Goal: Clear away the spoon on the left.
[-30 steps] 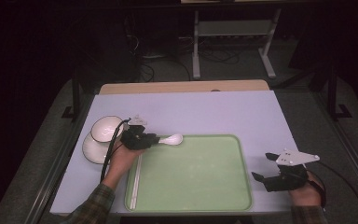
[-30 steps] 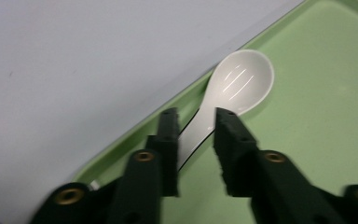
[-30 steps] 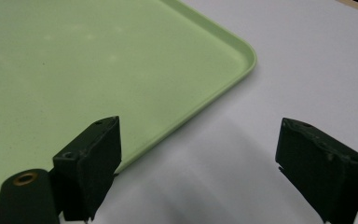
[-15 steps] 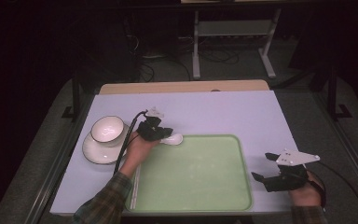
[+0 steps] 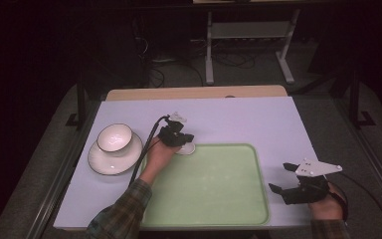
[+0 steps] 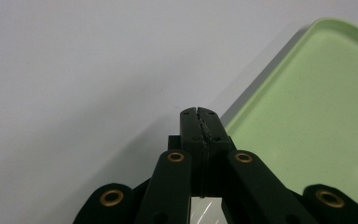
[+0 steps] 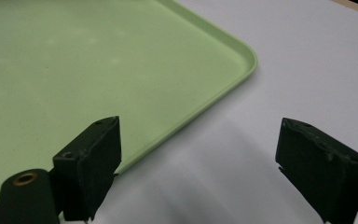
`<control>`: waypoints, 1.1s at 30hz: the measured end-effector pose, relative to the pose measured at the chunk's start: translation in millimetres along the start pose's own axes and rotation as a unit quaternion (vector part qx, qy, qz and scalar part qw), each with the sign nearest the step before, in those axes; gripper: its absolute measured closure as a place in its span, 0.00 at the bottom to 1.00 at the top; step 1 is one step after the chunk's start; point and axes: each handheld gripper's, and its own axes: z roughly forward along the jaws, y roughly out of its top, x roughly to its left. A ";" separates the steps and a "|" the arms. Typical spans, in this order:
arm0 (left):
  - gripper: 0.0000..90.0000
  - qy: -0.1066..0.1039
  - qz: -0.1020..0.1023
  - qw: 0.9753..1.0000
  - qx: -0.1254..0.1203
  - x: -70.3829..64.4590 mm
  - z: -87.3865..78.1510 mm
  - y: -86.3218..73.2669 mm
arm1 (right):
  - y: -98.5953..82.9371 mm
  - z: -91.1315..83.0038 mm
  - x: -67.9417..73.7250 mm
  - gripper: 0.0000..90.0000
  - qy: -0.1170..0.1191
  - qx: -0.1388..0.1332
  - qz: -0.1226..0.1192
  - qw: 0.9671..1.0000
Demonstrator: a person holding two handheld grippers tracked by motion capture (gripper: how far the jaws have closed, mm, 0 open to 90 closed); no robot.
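By the smooth green tray point(image 5: 214, 189), left gripper point(image 5: 183, 141) grips a glossy white spoon point(image 5: 186, 149).

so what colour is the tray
Pale green, plain with no pattern; the tray shows best in the right gripper view.

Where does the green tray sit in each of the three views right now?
High view: green tray lies centre-bottom, between both grippers.
Left gripper view: its corner fills the right side, beside the shut jaws.
Right gripper view: it covers the upper left.
Shared landmark: the tray's rounded rim against the pale table.
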 end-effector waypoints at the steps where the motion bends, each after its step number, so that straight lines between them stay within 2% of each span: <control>1: 1.00 -0.002 0.002 1.000 0.002 -0.6 1.3 0.5 | 0.1 0.0 0.1 0.15 0.000 0.000 0.000 1.000; 14: 1.00 -0.018 0.011 1.000 0.011 -10.5 2.7 -1.1 | -0.4 -1.6 -0.5 0.15 -0.003 -0.003 0.001 1.000; 33: 1.00 -0.040 0.025 0.998 0.039 -25.1 -5.8 -19.0 | 0.2 -1.7 0.4 0.15 -0.004 -0.002 0.000 1.000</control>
